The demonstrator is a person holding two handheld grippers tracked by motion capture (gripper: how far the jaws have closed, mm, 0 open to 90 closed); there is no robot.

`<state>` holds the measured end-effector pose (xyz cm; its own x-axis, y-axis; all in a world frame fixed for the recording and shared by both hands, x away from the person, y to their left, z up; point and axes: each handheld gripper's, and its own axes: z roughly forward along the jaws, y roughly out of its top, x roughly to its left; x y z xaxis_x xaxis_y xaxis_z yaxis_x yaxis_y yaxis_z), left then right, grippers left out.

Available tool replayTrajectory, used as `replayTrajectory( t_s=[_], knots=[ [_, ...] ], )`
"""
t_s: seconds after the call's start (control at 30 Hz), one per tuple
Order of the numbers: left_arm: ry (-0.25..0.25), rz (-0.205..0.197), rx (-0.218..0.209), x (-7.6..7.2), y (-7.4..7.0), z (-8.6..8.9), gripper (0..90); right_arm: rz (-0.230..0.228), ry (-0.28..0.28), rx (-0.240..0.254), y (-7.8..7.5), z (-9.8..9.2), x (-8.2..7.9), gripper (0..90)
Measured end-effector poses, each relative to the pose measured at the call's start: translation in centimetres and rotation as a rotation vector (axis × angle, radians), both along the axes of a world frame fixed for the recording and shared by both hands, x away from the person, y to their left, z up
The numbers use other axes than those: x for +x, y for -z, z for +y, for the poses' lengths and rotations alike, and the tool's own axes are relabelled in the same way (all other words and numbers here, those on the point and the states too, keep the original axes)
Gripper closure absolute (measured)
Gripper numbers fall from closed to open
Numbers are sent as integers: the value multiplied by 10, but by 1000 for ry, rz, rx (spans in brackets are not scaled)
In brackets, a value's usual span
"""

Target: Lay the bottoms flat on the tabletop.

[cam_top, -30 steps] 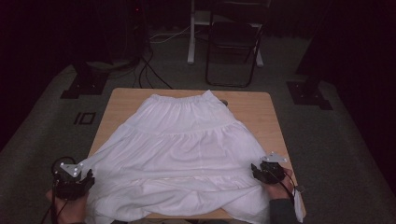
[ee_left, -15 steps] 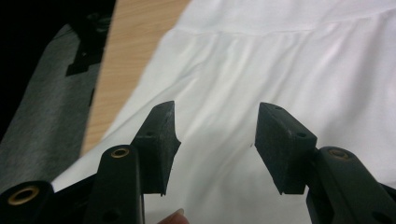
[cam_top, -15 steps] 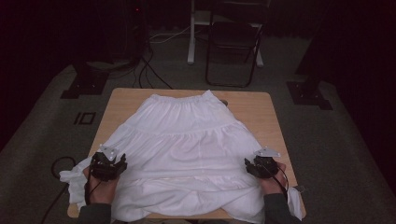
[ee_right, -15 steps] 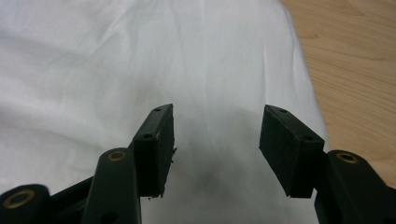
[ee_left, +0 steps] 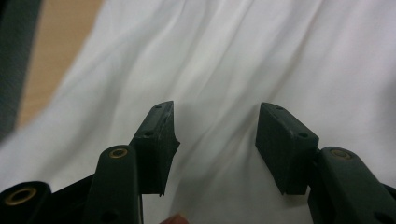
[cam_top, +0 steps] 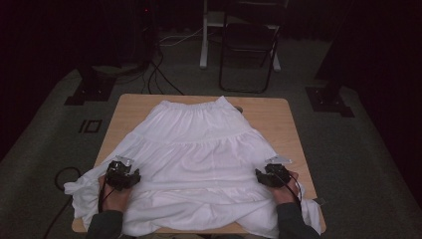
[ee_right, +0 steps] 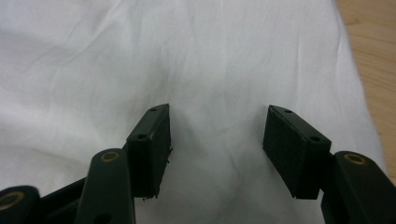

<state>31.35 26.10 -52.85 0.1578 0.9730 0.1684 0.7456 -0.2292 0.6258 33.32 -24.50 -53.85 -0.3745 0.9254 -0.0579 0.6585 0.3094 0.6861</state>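
A white tiered skirt (cam_top: 199, 149) lies spread on the wooden table (cam_top: 278, 114), waistband at the far end. Its hem bunches and hangs over the near edge. My left gripper (cam_top: 123, 172) is low over the skirt's left side, jaws open, with only cloth (ee_left: 215, 56) beneath them (ee_left: 215, 107). My right gripper (cam_top: 272, 174) is over the skirt's right side near its edge. Its jaws have just been opening and stand open (ee_right: 219, 108), with nothing between the pads and the white fabric (ee_right: 210, 56) below. Bare wood (ee_right: 373, 42) lies just to the right of that edge.
Behind the table stand a black folding chair (cam_top: 249, 45) and a white post (cam_top: 204, 35). Cables (cam_top: 159, 74) run over the dark carpet. Black stand bases (cam_top: 92, 89) (cam_top: 331, 99) sit at both far corners. A cable loop (cam_top: 64, 177) lies on the floor at the left.
My left gripper has come in from beyond the table's left edge, rightward onto the skirt. My right gripper has shifted a little inward to the left. The skirt lies as before.
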Motion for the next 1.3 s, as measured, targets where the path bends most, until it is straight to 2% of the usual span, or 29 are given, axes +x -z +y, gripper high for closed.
replayTrajectory(
  t_s=[0.03,0.1,0.13,0.17,0.2,0.23,0.27,0.4,0.6,0.73,0.77,0.8,0.9,0.93,0.97,1.0,1.1,1.17,1.23,1.3],
  knots=[
    [-6,-3,-35,-1,1,3,467,12,7,28,1,-3,1,409],
    [-8,-9,-64,-1,2,6,466,12,4,46,2,-6,0,415],
    [-5,-24,-89,-3,4,8,467,6,3,48,2,-7,-1,420],
    [-5,-24,-89,-3,4,8,467,3,8,51,3,-7,-2,429],
    [-12,-40,-144,-6,7,12,467,0,12,52,3,-8,-3,444],
    [-12,-40,-144,-6,7,12,467,0,15,50,3,-9,-5,461],
    [-12,-49,-168,-8,9,13,467,-2,20,49,2,-11,-7,474],
    [15,-80,-171,-21,12,6,476,-14,34,58,4,-20,-19,496],
    [42,-75,-171,-33,12,0,477,-18,45,58,4,-31,-35,498],
    [58,-75,-169,-45,12,-5,477,-14,53,57,4,-38,-47,498],
    [65,-79,-169,-53,13,-9,480,-11,59,60,4,-42,-56,498],
    [65,-79,-169,-53,13,-9,480,-11,59,60,4,-42,-56,498],
    [74,-61,-168,-65,11,-14,480,-12,66,61,4,-50,-70,499],
    [74,-61,-168,-65,11,-14,480,-12,66,61,4,-50,-70,499],
    [77,-49,-170,-71,10,-18,480,-12,74,61,4,-58,-84,498],
    [77,-49,-170,-71,10,-18,480,-10,79,61,4,-60,-88,498],
    [80,-18,-162,-83,8,-23,479,-1,90,62,4,-66,-104,497],
    [71,-7,-157,-87,7,-23,478,9,79,56,3,-69,-112,491],
    [64,5,-123,-88,4,-25,476,25,66,52,2,-69,-116,470],
    [60,-6,-116,-87,1,-26,469,33,47,38,0,-67,-116,446]
  ],
)
